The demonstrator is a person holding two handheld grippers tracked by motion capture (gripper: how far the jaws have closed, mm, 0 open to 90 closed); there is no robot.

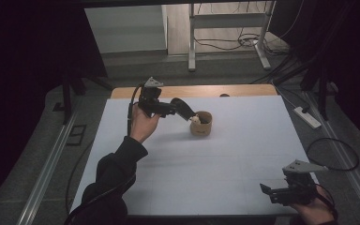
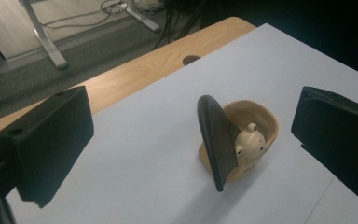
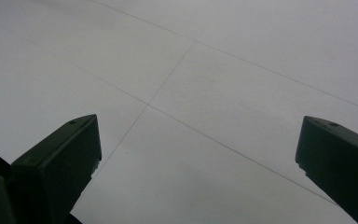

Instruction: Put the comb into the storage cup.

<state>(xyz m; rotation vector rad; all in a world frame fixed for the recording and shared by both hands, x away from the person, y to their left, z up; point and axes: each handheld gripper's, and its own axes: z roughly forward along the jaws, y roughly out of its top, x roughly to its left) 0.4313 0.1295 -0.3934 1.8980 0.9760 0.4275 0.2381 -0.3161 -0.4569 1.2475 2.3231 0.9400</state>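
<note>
the left claw [image 2: 193, 149] is wide open and holds nothing. the dark lid [image 2: 216, 140] leans on the cup [image 2: 261, 128] and i think it can slip onto the worktop [image 2: 135, 154] if the claw bumps it. the right claw [image 3: 198, 163] is open and empty too.

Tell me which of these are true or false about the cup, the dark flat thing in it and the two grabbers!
1. The tan cup stands on the white sheet. True.
2. The left gripper squeezes the cup. False: its jaws stand wide open, apart from the cup.
3. A dark flat piece leans in the cup, sticking up past the rim. True.
4. The right gripper hangs over the cup. False: it is near the sheet's front corner, far from the cup, jaws open with nothing between them.
5. A small pale figure sits at the cup. True.
</note>
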